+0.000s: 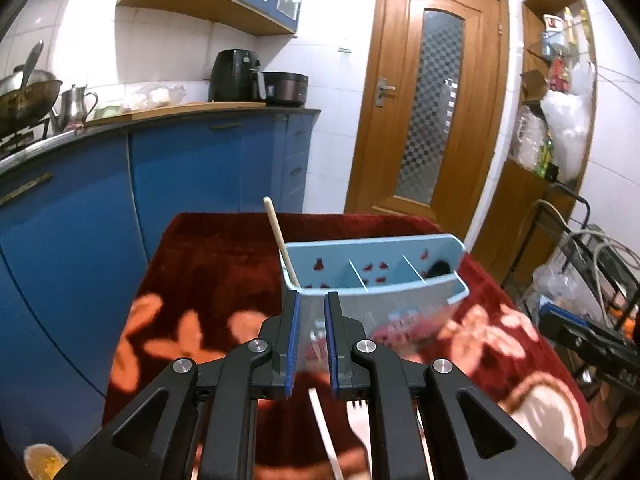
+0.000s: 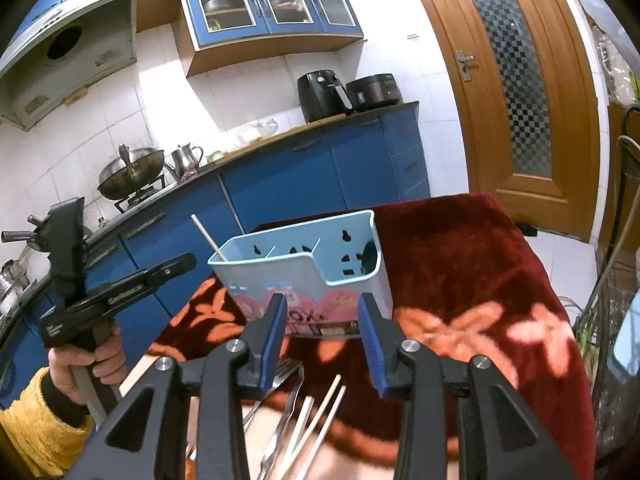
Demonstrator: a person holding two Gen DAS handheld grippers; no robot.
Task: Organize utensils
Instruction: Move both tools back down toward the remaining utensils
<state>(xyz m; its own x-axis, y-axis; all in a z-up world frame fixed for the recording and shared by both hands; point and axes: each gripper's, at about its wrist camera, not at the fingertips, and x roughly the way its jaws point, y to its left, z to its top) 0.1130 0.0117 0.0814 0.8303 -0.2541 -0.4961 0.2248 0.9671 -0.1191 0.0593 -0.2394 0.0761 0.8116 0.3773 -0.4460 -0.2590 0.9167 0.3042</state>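
**Loose utensils in front, the holder waiting behind**

Nearest to the right wrist camera lie the loose utensils (image 2: 304,412) — a fork, some other metal pieces and pale chopsticks, spread flat on the red flowered cloth (image 2: 460,272) just under the fingers. They lie side by side and not piled, so I judge each one can be taken singly. The right gripper (image 2: 322,336) hovers above them with its jaws partly apart and nothing between the blue pads; it looks ready to come down on one handle. In the left wrist view a white utensil (image 1: 326,432) and a fork (image 1: 358,408) lie just below the left gripper (image 1: 312,332), whose jaws stand narrow, with a small gap and empty.

Behind the utensils stands the light blue holder (image 2: 320,276), upright on the cloth, with three compartments. One chopstick (image 1: 282,240) already leans in the left end compartment, its top above the rim, and something dark sits in the right end one — I cannot tell what. The middle one seems empty.

At the left of the right view, a hand (image 2: 88,364) in a yellow sleeve holds the left gripper's handle. Far behind are the blue cabinets (image 2: 280,184) and the wooden door (image 1: 428,96).
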